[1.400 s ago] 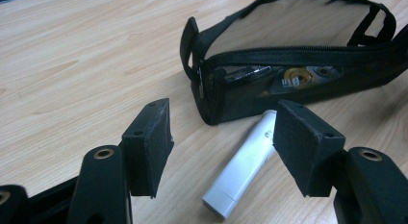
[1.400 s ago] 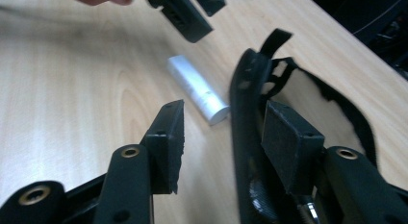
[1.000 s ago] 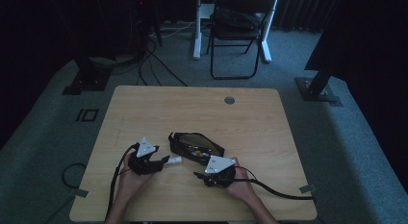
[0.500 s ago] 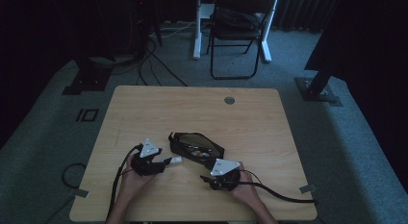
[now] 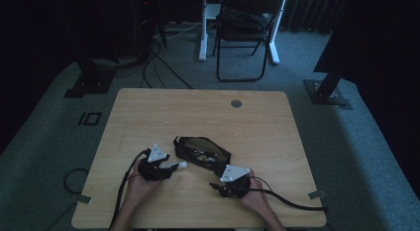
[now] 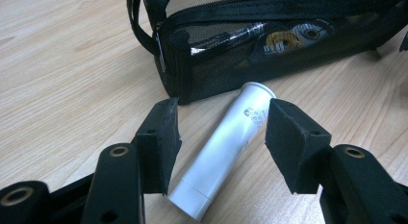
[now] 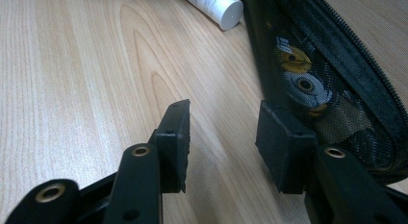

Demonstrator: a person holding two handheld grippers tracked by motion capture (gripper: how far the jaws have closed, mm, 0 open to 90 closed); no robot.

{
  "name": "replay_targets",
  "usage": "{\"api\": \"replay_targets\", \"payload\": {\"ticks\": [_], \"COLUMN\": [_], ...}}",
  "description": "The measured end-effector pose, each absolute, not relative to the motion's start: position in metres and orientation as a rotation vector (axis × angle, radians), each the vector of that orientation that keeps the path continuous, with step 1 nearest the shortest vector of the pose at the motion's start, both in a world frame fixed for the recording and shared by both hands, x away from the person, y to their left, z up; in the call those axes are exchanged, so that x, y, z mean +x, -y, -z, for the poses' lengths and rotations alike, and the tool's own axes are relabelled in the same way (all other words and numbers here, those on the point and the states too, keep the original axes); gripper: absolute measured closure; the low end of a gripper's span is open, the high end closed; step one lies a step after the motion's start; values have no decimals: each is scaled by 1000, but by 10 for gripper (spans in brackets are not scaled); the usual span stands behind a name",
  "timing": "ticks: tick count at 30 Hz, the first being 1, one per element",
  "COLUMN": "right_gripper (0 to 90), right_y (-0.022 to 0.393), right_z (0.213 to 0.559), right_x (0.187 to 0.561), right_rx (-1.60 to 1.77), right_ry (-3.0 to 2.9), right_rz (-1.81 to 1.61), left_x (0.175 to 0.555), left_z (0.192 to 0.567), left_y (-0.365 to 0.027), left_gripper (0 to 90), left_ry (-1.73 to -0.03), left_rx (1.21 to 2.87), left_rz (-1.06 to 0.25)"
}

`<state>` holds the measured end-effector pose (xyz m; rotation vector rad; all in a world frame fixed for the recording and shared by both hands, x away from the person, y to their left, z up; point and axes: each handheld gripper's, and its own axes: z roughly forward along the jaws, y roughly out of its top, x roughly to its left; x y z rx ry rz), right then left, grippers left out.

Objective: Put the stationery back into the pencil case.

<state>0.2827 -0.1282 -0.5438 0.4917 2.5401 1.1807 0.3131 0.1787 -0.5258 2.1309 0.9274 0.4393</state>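
Though dim from above, white tube [image 6: 226, 147] label legible.

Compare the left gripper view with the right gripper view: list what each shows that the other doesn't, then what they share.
Left gripper view alone: the left gripper with its jaws, which have just been closing, on either side of the white tube without yet pressing it; a pen inside the black mesh pouch; the pouch's strap loop.

Right gripper view alone: the right gripper, jaws open over bare table, one jaw close beside the pouch wall.

Both: the wooden table, the mesh pouch with round yellow and grey items inside, and the white tube lying beside it.
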Motion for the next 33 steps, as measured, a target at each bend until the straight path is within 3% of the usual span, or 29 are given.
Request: {"api": "replay_targets", "payload": {"ticks": [33], "right_gripper": [535], "right_y": [128], "right_z": [552], "right_x": [284], "right_rx": [516], "right_ry": [-2566], "right_rz": [-1173], "left_x": [321], "left_z": [543], "left_y": [-172], "left_gripper": [543], "left_ry": [-910], "left_rx": [2229], "left_rz": [-373]}}
